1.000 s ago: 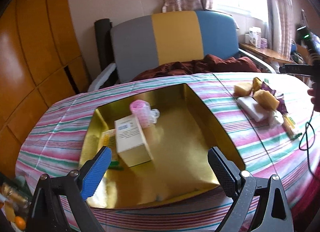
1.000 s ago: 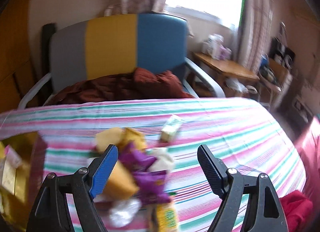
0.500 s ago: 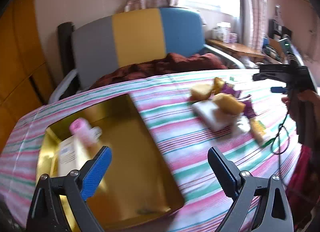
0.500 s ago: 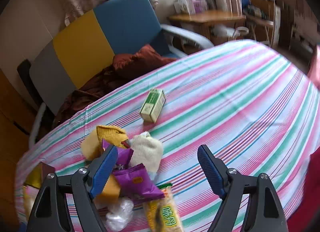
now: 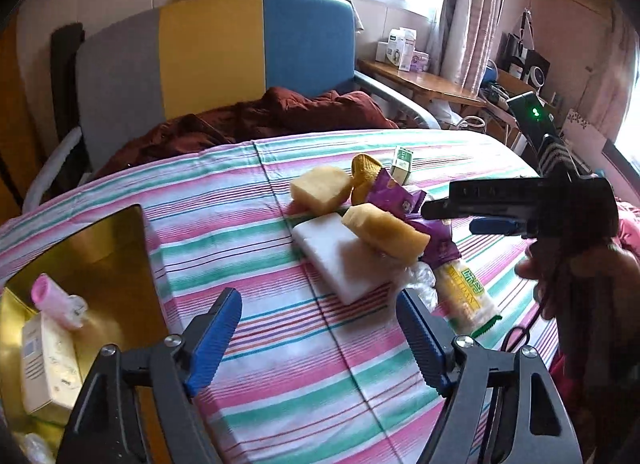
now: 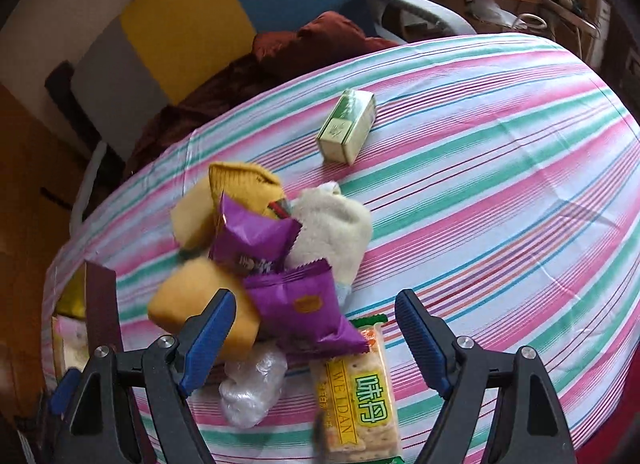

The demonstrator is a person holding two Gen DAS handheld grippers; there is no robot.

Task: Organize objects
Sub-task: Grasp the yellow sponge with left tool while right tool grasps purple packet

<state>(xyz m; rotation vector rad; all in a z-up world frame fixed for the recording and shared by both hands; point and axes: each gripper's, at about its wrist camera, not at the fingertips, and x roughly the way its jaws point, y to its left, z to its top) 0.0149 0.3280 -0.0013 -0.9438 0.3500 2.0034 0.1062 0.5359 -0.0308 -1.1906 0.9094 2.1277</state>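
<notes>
A pile lies on the striped tablecloth: yellow sponges (image 5: 386, 234) (image 6: 200, 312), a white block (image 5: 336, 260), purple snack packets (image 6: 300, 308) (image 5: 394, 194), a cracker pack (image 6: 360, 396) (image 5: 466, 296), a cream sock (image 6: 332, 228), a clear wrapper (image 6: 252, 388). A small green box (image 6: 348, 126) lies apart, behind the pile. A gold box (image 5: 80, 264) at the left holds a pink roller (image 5: 58, 300) and a cream carton (image 5: 48, 360). My left gripper (image 5: 320, 338) is open, in front of the white block. My right gripper (image 6: 316, 338) (image 5: 452, 210) is open, just above the pile.
A grey, yellow and blue chair (image 5: 224, 48) with a dark red cloth (image 5: 280, 112) stands behind the table. A wooden side table (image 5: 424, 82) with boxes stands by the window at the right. The table's edge curves down at the right (image 6: 608, 264).
My left gripper has swung right, from over the gold box to the pile. My right gripper has tilted down and come in over the pile. Both stayed open.
</notes>
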